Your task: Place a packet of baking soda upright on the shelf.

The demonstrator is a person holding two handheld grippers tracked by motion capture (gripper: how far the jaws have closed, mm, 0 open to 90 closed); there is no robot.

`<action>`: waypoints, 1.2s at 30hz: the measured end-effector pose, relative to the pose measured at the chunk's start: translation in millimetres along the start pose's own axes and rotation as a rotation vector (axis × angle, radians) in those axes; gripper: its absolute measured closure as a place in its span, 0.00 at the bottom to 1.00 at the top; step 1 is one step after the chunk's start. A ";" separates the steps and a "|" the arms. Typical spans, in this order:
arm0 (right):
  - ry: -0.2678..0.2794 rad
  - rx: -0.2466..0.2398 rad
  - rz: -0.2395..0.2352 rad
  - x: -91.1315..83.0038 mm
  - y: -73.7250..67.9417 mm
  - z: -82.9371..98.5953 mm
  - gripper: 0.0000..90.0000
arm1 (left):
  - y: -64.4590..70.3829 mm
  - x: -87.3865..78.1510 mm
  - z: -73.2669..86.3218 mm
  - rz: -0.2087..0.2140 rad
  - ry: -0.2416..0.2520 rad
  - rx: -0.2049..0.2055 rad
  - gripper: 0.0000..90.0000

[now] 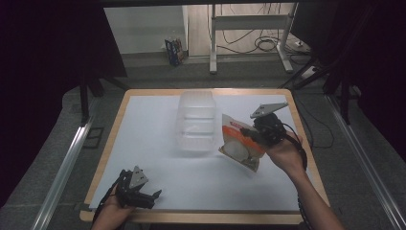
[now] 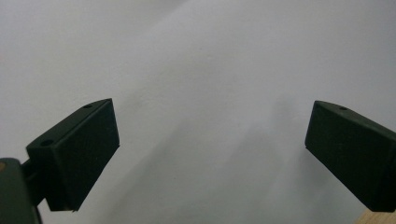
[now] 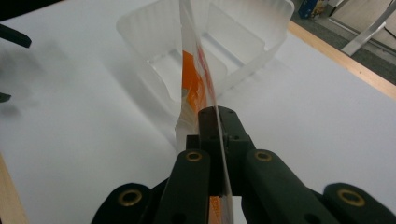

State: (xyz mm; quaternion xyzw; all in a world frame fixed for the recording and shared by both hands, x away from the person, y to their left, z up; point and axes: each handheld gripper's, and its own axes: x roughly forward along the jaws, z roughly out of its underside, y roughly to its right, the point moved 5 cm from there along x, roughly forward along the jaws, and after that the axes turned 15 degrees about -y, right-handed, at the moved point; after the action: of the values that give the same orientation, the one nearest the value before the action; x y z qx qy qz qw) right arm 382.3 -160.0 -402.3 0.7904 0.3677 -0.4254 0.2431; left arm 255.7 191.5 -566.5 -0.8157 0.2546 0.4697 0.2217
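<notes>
Here I have the packet right of centre in the high view, lifted off the sheet just beside the clear tub. My right gripper is clamped on its edge. At lower left, my left gripper rests with jaws spread wide, holding nothing.

1. Packet: orange and white, red band at top, clear edge.
2. Container: translucent white, ribbed.
3. Table: white top, tan wood rim.
4. Jaws on both grippers: black.
</notes>
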 end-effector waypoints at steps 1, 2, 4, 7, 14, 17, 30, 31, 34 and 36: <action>0.000 0.000 0.000 0.0 0.0 0.0 0.99 | 0.0 0.0 0.0 0.000 0.000 0.000 0.03; 0.006 0.000 -0.004 -1.6 0.6 -5.3 0.99 | -0.1 -0.1 0.1 0.002 0.001 -0.001 0.03; 0.010 -0.001 -0.005 -2.7 1.4 -9.3 0.99 | -0.5 -0.3 0.3 0.001 0.000 0.001 0.03; 0.017 -0.002 0.003 -4.6 3.5 -15.8 0.99 | -0.5 -0.3 0.3 0.001 0.000 0.001 0.03; 0.034 0.005 0.013 -10.2 10.1 -28.3 0.99 | -0.5 -0.4 0.3 0.003 0.001 0.001 0.03; 0.046 0.009 0.014 -12.2 12.9 -34.6 0.99 | -0.4 -0.3 0.3 0.002 0.002 0.001 0.03; 0.067 -0.003 -0.001 -5.6 13.7 -68.3 0.99 | -0.7 -0.7 0.6 0.004 0.005 0.000 0.03; 0.067 -0.003 -0.001 -5.6 13.7 -68.3 0.99 | -0.7 -0.7 0.6 0.004 0.005 0.000 0.03; 0.062 -0.013 -0.009 1.4 11.3 -79.8 0.99 | -0.8 -0.8 0.7 0.005 0.008 -0.001 0.03; 0.060 -0.015 -0.013 5.0 9.6 -85.4 0.99 | -0.9 -0.9 0.7 0.006 0.009 -0.003 0.03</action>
State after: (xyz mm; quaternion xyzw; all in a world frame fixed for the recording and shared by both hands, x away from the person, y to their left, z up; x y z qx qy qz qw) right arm 433.8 -104.5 -361.5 0.7986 0.3833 -0.4002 0.2349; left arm 255.4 192.9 -566.0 -0.8174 0.2572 0.4670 0.2181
